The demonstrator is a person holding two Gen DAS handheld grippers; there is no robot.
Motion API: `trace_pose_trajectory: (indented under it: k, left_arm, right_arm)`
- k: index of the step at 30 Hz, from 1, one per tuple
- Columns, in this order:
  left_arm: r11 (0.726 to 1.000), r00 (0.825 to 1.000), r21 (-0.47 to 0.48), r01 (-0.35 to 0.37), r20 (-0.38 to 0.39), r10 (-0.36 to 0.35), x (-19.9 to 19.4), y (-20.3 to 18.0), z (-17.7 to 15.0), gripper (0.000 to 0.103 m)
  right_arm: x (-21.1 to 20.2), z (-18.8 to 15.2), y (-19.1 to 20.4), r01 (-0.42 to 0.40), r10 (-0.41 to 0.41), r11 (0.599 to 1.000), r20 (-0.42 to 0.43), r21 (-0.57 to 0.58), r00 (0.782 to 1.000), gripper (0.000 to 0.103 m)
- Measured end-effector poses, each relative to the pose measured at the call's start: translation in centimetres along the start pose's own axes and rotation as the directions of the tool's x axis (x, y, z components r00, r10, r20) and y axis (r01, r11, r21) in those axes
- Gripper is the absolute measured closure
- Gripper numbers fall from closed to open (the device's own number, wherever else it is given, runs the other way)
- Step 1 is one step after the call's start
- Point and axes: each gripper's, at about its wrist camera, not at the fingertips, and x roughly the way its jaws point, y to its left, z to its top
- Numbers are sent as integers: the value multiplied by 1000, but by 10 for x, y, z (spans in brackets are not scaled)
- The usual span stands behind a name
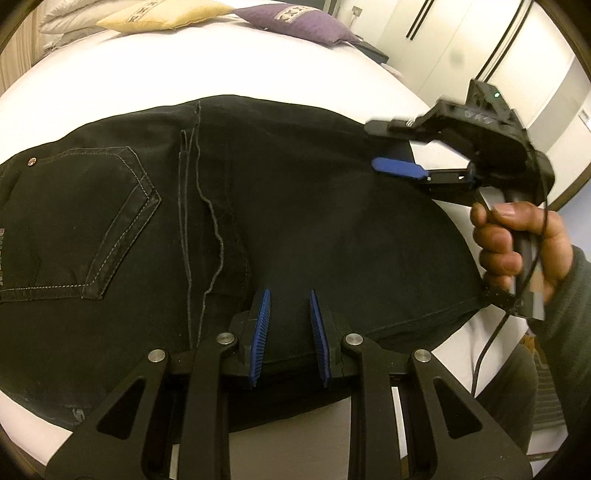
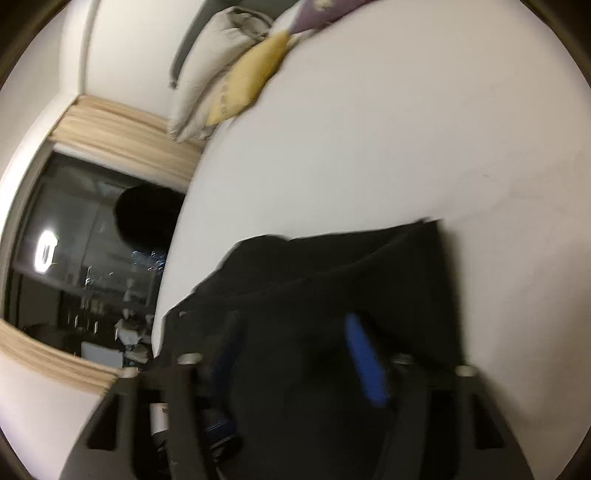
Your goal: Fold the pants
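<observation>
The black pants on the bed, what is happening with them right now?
A person is folding black pants that lie on a white bed. The left hand-held gripper hangs over the near edge of the fabric, its jaws narrow with cloth showing between them; a grip cannot be confirmed. The right hand-held gripper, held in the person's hand, is open over the far right corner.

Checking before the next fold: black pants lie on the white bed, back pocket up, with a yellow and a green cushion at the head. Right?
Nearly. The second cushion is purple, not green; the left wrist view shows it beside the yellow cushion. The black pants do lie on the white bed, back pocket up.
</observation>
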Motion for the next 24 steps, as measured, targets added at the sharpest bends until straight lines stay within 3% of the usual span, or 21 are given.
trace_pose_trajectory:
  k: [3, 5, 8, 10, 11, 12, 13, 16, 18, 20, 22, 24]
  left_arm:
    - [1000, 1000, 2, -4, 1, 4, -1, 8, -1, 82]
    - [1000, 1000, 5, -9, 4, 9, -1, 7, -1, 82]
    - [1000, 1000, 2, -6, 8, 6, -2, 5, -2, 82]
    - [1000, 1000, -1, -7, 11, 7, -2, 4, -4, 82]
    - [1000, 1000, -1, -8, 12, 8, -2, 3, -4, 82]
    - [1000, 1000, -1, -10, 12, 10, -2, 3, -5, 82]
    - [1000, 1000, 0, -10, 15, 10, -2, 2, -5, 82]
    - [1000, 1000, -17, 17, 20, -17, -10, 6, -8, 81]
    - [998, 999, -57, 33, 36, -31, -27, 18, -9, 81]
    - [995, 996, -92, 41, 78, -34, -48, 33, -16, 81]
    - [989, 991, -144, 41, 130, -23, -75, 57, -27, 81]
    - [970, 985, -238, 42, 173, -1, -104, 93, -39, 81]
  right_arm:
    - [-26, -7, -3, 30, -32, 999, 53, 31, 998, 53]
    - [-48, -24, 9, -26, 26, 1000, 79, -4, 997, 52]
    - [-63, -64, 21, -102, 104, 994, 62, -30, 993, 42]
    - [-59, -94, 15, -110, 111, 993, 19, -32, 994, 33]
    - [-51, -105, 7, -77, 77, 997, -13, -24, 997, 34]
    - [-47, -119, -6, -39, 38, 999, -22, -22, 999, 53]
    - [-54, -125, -10, -28, 28, 999, 19, -41, 999, 62]
    - [-80, -132, -20, -16, 12, 998, 71, 54, 997, 57]
    - [-98, -130, -10, 7, -12, 999, 126, 39, 992, 55]
    - [-109, -128, 6, -37, 36, 999, 170, -1, 985, 53]
    - [-115, -126, 22, -83, 88, 996, 206, -36, 975, 45]
    - [-114, -126, 35, -117, 127, 992, 222, -56, 967, 45]
